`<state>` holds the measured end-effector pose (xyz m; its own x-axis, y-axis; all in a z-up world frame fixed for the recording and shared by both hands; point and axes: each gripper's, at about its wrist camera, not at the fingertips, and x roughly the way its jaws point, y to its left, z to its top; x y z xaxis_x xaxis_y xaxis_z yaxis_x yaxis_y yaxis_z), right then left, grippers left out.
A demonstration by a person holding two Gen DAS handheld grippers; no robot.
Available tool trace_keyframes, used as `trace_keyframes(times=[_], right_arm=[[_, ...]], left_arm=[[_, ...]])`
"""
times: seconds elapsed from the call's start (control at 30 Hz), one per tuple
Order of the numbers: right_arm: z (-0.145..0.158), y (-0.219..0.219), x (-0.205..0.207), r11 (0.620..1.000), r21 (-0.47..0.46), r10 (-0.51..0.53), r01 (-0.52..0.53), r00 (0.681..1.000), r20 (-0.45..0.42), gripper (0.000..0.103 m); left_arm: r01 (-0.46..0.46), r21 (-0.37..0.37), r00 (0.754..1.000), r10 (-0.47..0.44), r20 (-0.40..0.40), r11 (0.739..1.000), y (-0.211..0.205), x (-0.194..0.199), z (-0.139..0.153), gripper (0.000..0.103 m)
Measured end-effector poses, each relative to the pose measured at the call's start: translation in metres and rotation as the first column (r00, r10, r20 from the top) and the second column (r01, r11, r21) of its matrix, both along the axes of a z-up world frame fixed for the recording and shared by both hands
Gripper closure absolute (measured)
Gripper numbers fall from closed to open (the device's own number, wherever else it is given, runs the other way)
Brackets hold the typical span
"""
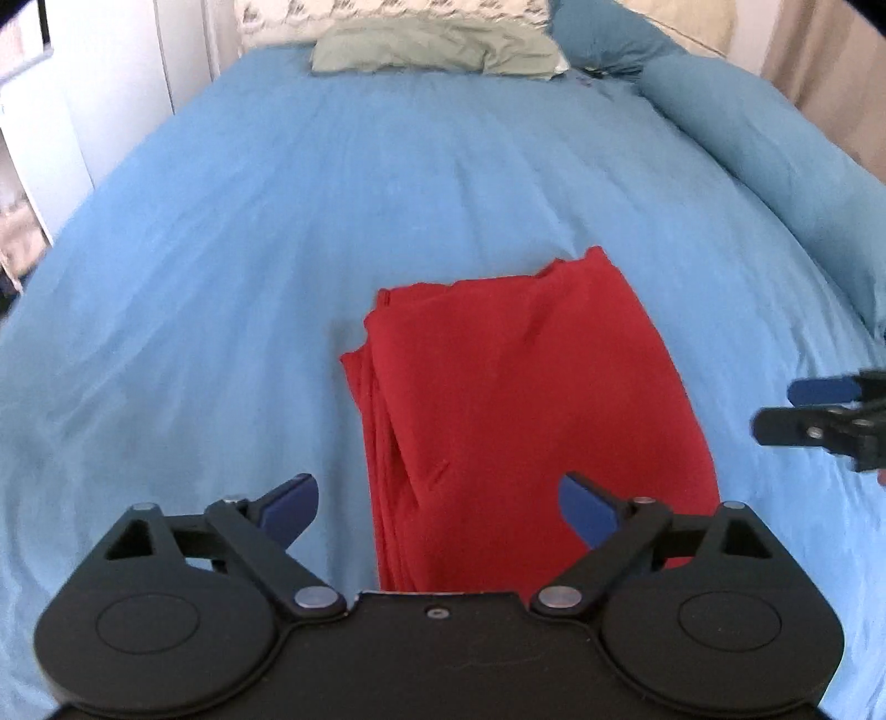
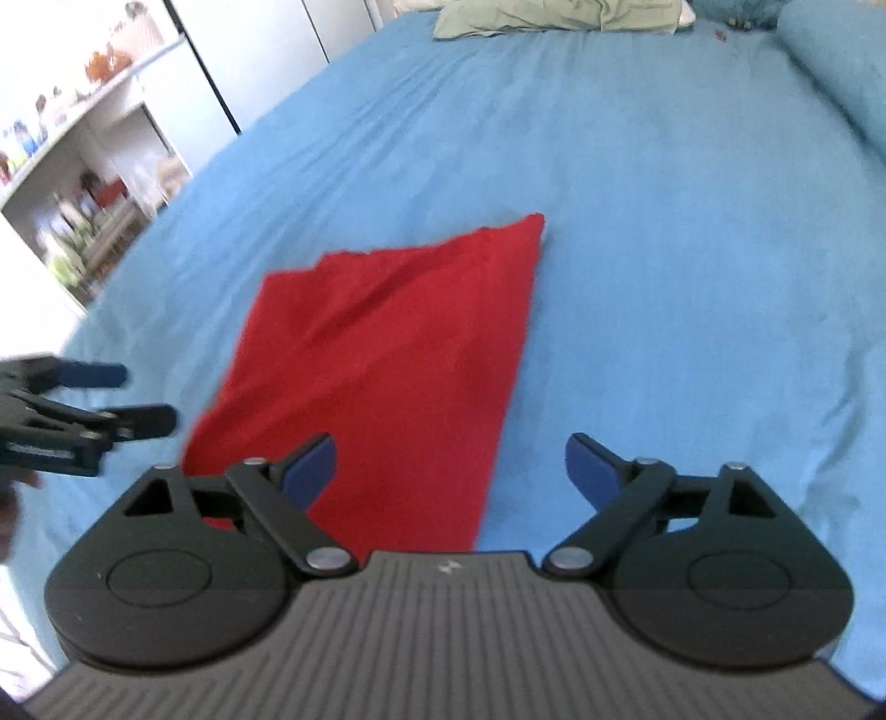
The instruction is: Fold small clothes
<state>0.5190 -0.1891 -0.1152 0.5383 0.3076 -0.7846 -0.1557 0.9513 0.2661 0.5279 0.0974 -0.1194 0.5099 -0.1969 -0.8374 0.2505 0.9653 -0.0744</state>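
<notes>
I have a red garment (image 1: 526,399) lying flat on the bed (image 1: 277,277), folded into a long, roughly rectangular stack; along its left edge in the left wrist view I can see several thin layers of soft matte fabric stepped one over another, and its far edge is uneven, with one corner poking up into a point. The bed's blue cover is smooth cotton-like cloth with shallow creases running lengthwise. My left gripper (image 1: 437,507) hangs over the near end of the garment with its blue-padded fingers (image 1: 290,507) spread wide and nothing between them; the black plastic linkages and silver pivot pins fill the bottom of that view. My right gripper (image 2: 448,468) is likewise wide apart and holding nothing, sitting over the garment's near right edge, so its left pad is above red cloth and its right pad above bare bedding. Each gripper shows at the edge of the other's view, close beside the garment. At the head of the bed lies a crumpled pale green pillow (image 1: 437,50) in front of a patterned cream one (image 1: 387,11), and a rolled blue duvet (image 1: 775,166) runs along the right side. To the left I see white shelves (image 2: 83,166) with blurred small items. Nothing lies across the garment.
</notes>
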Motion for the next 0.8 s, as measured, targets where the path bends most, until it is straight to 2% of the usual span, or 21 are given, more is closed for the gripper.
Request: trace_keyframes(times=[0.1, 0.27, 0.37, 0.43, 0.5, 0.57, 0.6, 0.63, 0.67, 0.7, 0.73, 0.8], right_arm=[[-0.008, 0.0, 0.018, 0.999, 0.039, -0.02, 0.021, 1.0, -0.022, 0.0], [-0.04, 0.003, 0.047, 0.994, 0.039, -0.102, 0.107, 0.989, -0.109, 0.0], [-0.055, 0.002, 0.056, 0.987, 0.068, -0.137, 0.148, 0.981, -0.138, 0.0], [-0.063, 0.006, 0.062, 0.987, 0.061, -0.141, 0.151, 0.98, -0.141, 0.0], [-0.069, 0.009, 0.065, 0.986, 0.061, -0.143, 0.153, 0.98, -0.142, 0.0], [-0.078, 0.013, 0.071, 0.986, 0.069, -0.141, 0.154, 0.977, -0.158, 0.007], [-0.082, 0.014, 0.074, 0.985, 0.071, -0.142, 0.155, 0.977, -0.162, 0.008], [-0.084, 0.016, 0.075, 0.985, 0.073, -0.142, 0.155, 0.977, -0.157, 0.011], [-0.083, 0.017, 0.073, 0.986, 0.075, -0.139, 0.151, 0.979, -0.15, 0.021], [-0.082, 0.02, 0.07, 0.987, 0.08, -0.128, 0.14, 0.981, -0.143, 0.03], [-0.08, 0.024, 0.071, 0.989, 0.081, -0.115, 0.127, 0.984, -0.14, 0.036], [-0.074, 0.03, 0.069, 0.992, 0.052, -0.108, 0.114, 0.988, -0.113, 0.05]], left_arm=[[-0.066, -0.091, 0.995, 0.059, -0.078, 0.994, 0.013, 0.026, -0.02, 0.007], [-0.123, -0.183, 0.988, 0.103, -0.116, 0.976, 0.025, 0.045, -0.04, 0.01], [-0.145, -0.212, 0.983, 0.117, -0.139, 0.967, 0.028, 0.055, -0.051, 0.018], [-0.155, -0.227, 0.979, 0.119, -0.165, 0.962, 0.031, 0.062, -0.062, 0.029], [-0.155, -0.25, 0.976, 0.108, -0.19, 0.956, 0.032, 0.066, -0.072, 0.032], [-0.151, -0.267, 0.977, 0.102, -0.188, 0.952, 0.034, 0.067, -0.076, 0.032], [-0.143, -0.27, 0.979, 0.096, -0.181, 0.952, 0.034, 0.067, -0.077, 0.036], [-0.133, -0.273, 0.981, 0.086, -0.175, 0.953, 0.034, 0.066, -0.078, 0.046], [-0.115, -0.284, 0.983, 0.067, -0.172, 0.952, 0.032, 0.066, -0.077, 0.052], [-0.103, -0.292, 0.984, 0.054, -0.173, 0.951, 0.031, 0.066, -0.076, 0.065], [-0.096, -0.292, 0.984, 0.047, -0.169, 0.952, 0.029, 0.066, -0.075, 0.072], [-0.081, -0.255, 0.988, 0.043, -0.151, 0.964, 0.021, 0.065, -0.068, 0.078]])
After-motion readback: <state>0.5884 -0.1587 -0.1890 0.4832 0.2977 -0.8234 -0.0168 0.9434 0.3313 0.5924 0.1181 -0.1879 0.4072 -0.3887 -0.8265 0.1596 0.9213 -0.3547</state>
